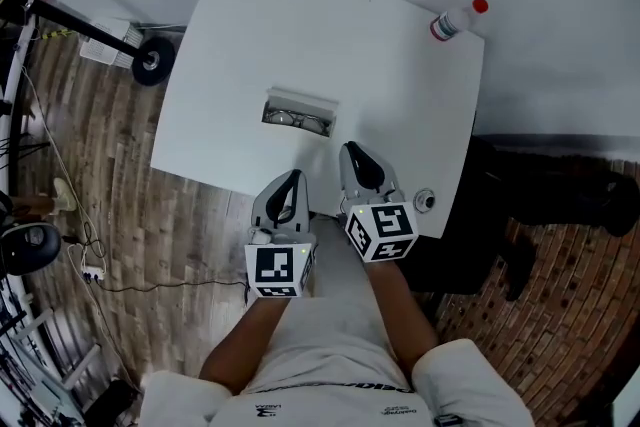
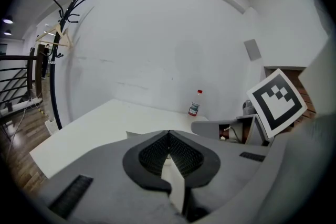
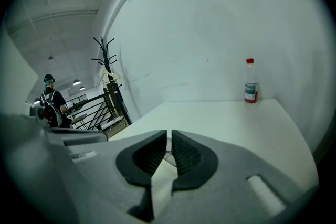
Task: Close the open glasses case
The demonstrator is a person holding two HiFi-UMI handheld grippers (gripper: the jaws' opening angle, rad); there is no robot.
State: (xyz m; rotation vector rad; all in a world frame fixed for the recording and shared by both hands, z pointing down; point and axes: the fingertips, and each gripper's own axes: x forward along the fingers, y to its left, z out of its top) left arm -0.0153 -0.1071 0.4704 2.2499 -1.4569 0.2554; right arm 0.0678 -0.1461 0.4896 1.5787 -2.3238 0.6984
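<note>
Head view — left gripper (image 1: 293, 179), right gripper (image 1: 351, 153) abreast near glasses case (image 1: 298, 112); jaws together

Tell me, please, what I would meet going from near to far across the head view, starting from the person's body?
left tool → right tool → glasses case, lying open → bottle
</note>
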